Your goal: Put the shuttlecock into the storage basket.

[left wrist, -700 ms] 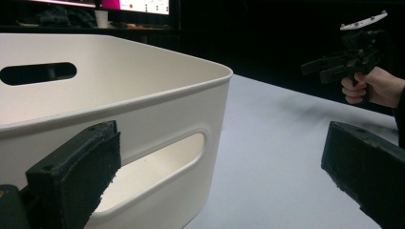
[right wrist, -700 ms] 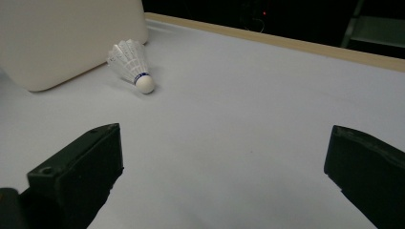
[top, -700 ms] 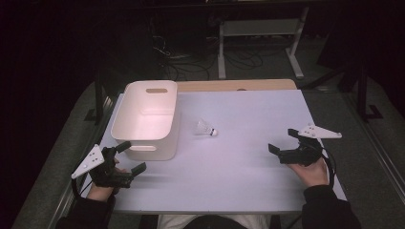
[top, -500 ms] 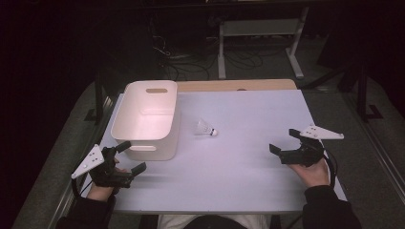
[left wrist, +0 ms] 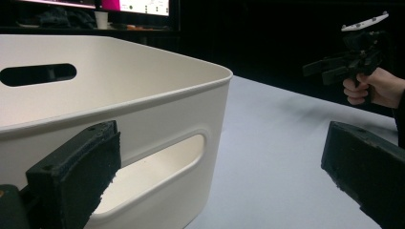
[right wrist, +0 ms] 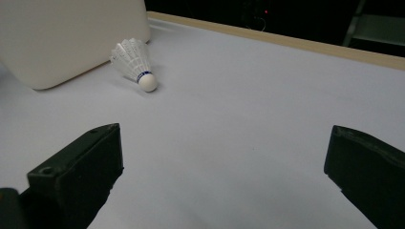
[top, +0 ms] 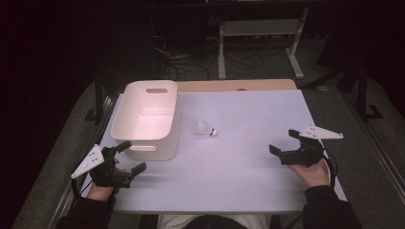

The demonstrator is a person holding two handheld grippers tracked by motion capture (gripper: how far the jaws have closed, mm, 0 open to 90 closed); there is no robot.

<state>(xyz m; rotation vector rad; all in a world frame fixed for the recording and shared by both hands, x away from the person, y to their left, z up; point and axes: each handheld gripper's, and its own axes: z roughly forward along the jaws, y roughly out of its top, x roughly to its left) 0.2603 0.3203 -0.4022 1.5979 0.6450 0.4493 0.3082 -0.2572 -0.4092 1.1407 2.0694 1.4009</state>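
Observation:
A white shuttlecock (top: 206,128) (right wrist: 133,65) lies on its side on the white table, just right of a white plastic bin (top: 148,117) (left wrist: 119,100) (right wrist: 67,38) with handle slots. My left gripper (top: 130,156) (left wrist: 219,181) is open at the near left corner of the bin, with nothing between its jaws. At the right side of the table my right gripper (top: 283,142) (right wrist: 224,176) (left wrist: 334,69) stands open and empty, pointing toward the shuttlecock from a distance.
The white table top (top: 248,114) has a wooden strip (top: 234,85) along its far edge. Beyond it, on a dark floor, are cables and a white table frame (top: 258,33). Bare table lies between the two grippers.

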